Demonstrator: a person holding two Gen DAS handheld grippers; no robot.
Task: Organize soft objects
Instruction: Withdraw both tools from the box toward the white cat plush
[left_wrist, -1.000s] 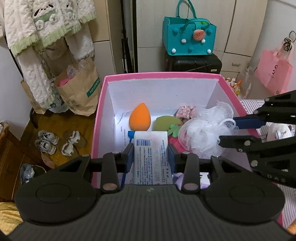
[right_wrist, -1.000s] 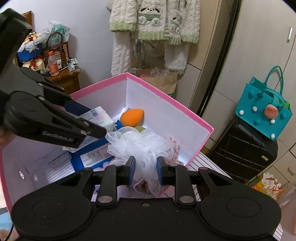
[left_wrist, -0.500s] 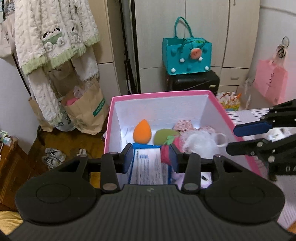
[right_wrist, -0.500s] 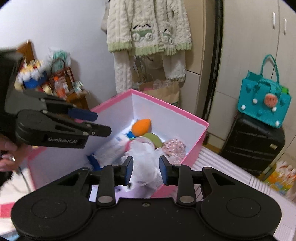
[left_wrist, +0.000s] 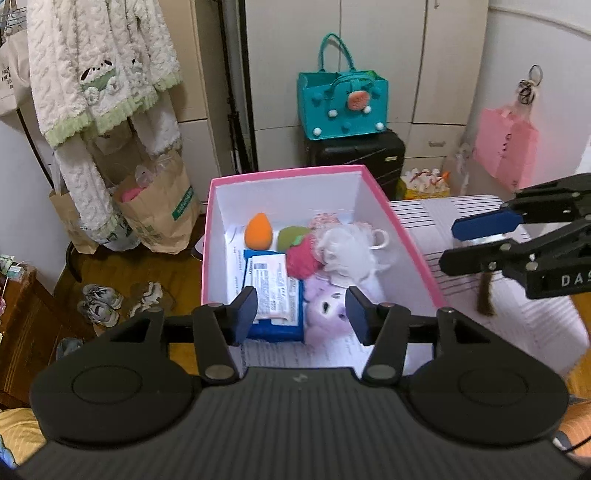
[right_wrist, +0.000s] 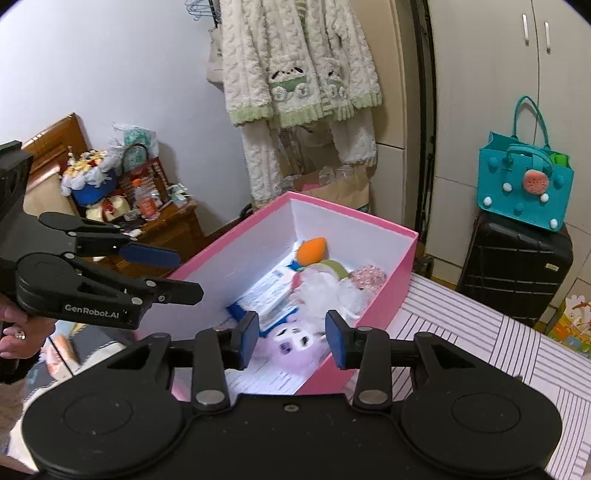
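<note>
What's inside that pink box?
The pink box holds an orange sponge, wipes packet, white mesh puff, red strawberry toy and purple plush. Whatever lies beneath them is covered.

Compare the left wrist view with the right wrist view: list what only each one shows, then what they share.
Only the left wrist view shows the sneakers on the floor, the pink bag hanging on the wall, and the right gripper, open.

Only the right wrist view shows the cluttered wooden nightstand, the person's hand, and the left gripper, open.

Both show the pink box holding the orange makeup sponge, white mesh pouf and purple plush toy, plus the teal bag on the black suitcase.
</note>
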